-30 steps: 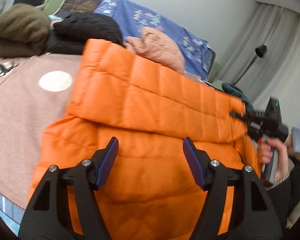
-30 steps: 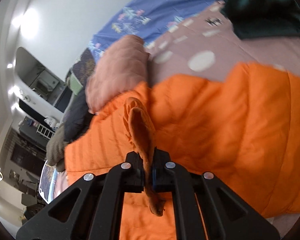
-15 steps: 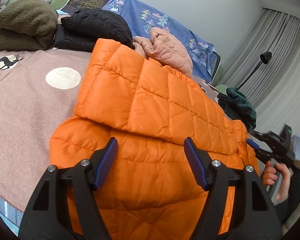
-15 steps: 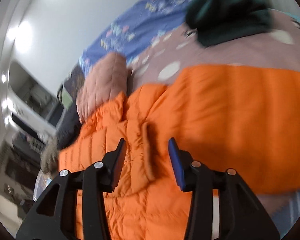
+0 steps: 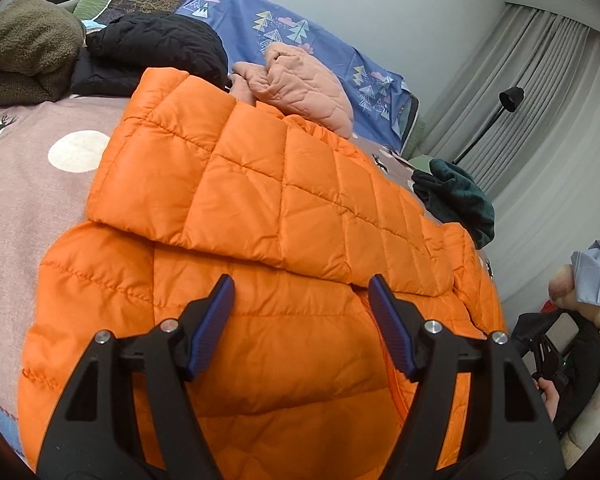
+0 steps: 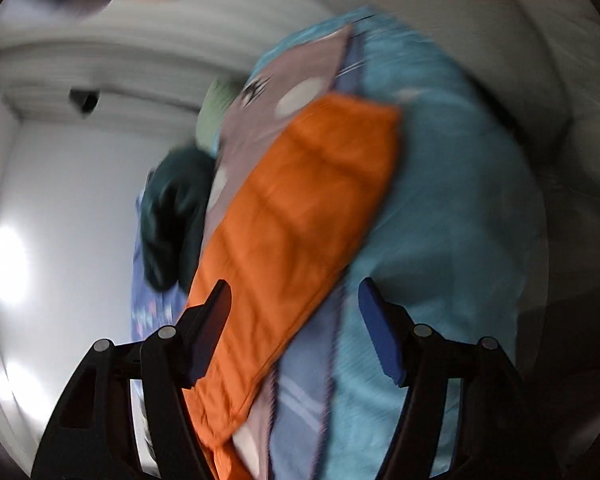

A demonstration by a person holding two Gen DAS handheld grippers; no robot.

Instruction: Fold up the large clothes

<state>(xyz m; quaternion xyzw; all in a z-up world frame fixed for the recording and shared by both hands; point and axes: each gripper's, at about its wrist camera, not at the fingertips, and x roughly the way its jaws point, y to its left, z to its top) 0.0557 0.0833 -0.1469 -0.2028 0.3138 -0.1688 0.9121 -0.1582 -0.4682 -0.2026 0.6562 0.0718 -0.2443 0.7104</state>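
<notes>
An orange quilted puffer jacket (image 5: 260, 216) lies on the bed with its sleeve folded across the body. My left gripper (image 5: 302, 320) is open and empty, hovering just above the jacket's lower front. In the blurred, rotated right wrist view, my right gripper (image 6: 294, 328) is open and empty, off the bed's edge, with the jacket (image 6: 296, 216) beyond it. The right gripper shows dimly at the far right edge of the left wrist view (image 5: 548, 360), held in a hand.
The bed cover (image 5: 28, 200) is mauve with white dots. At its head lie a black jacket (image 5: 156, 48), a pink quilted jacket (image 5: 304, 84) and an olive fleece (image 5: 24, 44). A dark green garment (image 5: 456, 196) lies at the far right. A floor lamp (image 5: 508, 100) stands by curtains.
My right gripper let go of the orange fabric, opened, and swung away off the bed's side. My left gripper stayed open and drew back slightly over the jacket.
</notes>
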